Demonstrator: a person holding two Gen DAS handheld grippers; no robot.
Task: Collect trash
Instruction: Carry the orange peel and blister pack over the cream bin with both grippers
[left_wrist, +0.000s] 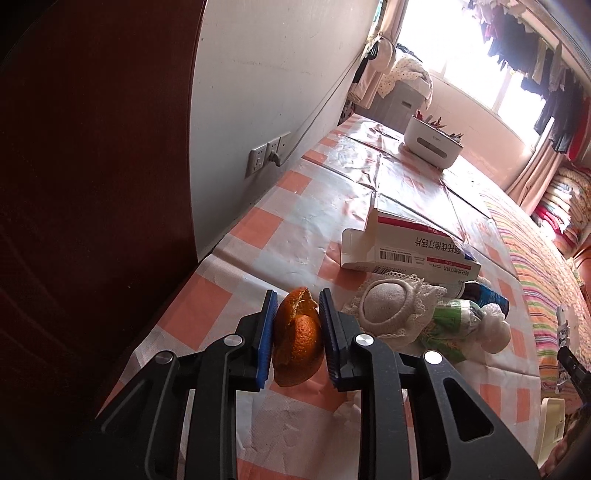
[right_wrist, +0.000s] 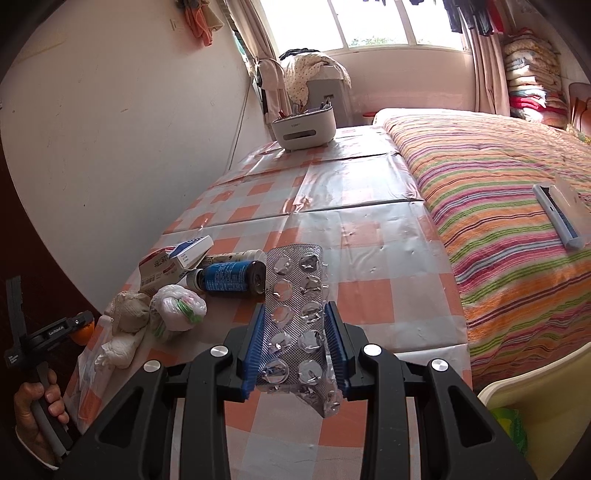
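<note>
Trash lies in a loose heap on my table (right_wrist: 369, 295), near its wall-side edge, on an orange-and-white checked plastic cloth that is creased and shiny. Beside the table runs a bed (right_wrist: 498, 192) under a striped blanket, with a long white brush (right_wrist: 557, 218) lying on it. Behind both, a bright window (right_wrist: 369, 22) has clothes hanging above it. At the far end of the table stands a white caddy (right_wrist: 303, 129). In the heap I see an open medicine box (left_wrist: 406, 243), a blue-labelled bottle (right_wrist: 229, 277) on its side, a knotted white bag (right_wrist: 177, 310) and a lace-edged pad (left_wrist: 388, 306). My right gripper (right_wrist: 295, 347) pinches an empty silver blister pack (right_wrist: 297, 310) by its edges, held above the cloth. My left gripper (left_wrist: 295, 339) is narrowed onto a piece of orange peel (left_wrist: 297, 339), blue pads pressing both sides
</note>
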